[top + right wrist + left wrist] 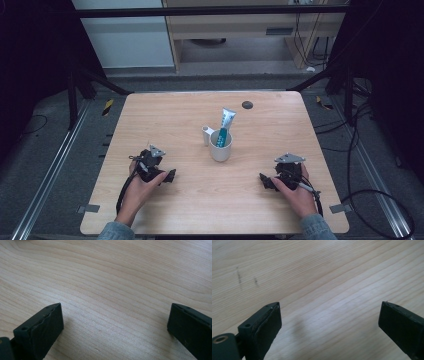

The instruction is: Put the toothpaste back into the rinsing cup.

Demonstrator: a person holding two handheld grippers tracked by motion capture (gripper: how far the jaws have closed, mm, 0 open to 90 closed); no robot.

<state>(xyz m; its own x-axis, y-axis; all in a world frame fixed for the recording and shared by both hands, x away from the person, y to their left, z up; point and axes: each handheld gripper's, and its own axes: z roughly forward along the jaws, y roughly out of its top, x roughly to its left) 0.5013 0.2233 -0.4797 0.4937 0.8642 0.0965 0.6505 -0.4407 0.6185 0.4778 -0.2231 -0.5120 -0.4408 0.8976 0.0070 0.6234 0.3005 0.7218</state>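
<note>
Pale wood table [165, 120], grey carpet [45, 150], white mug [220, 146]

White mug [221, 146] upright mid-table, teal-and-white toothpaste tube [225, 125] standing tilted inside it

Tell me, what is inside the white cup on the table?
A toothpaste tube stands tilted inside the white cup, its top sticking out. The cup's wall hides the tube's lower end and the cup's bottom.

Wood table [165, 115]: white mug [220, 147] w/ tube mid, small white piece [207, 135] beside, dark round spot [247, 104] far edge.
</note>
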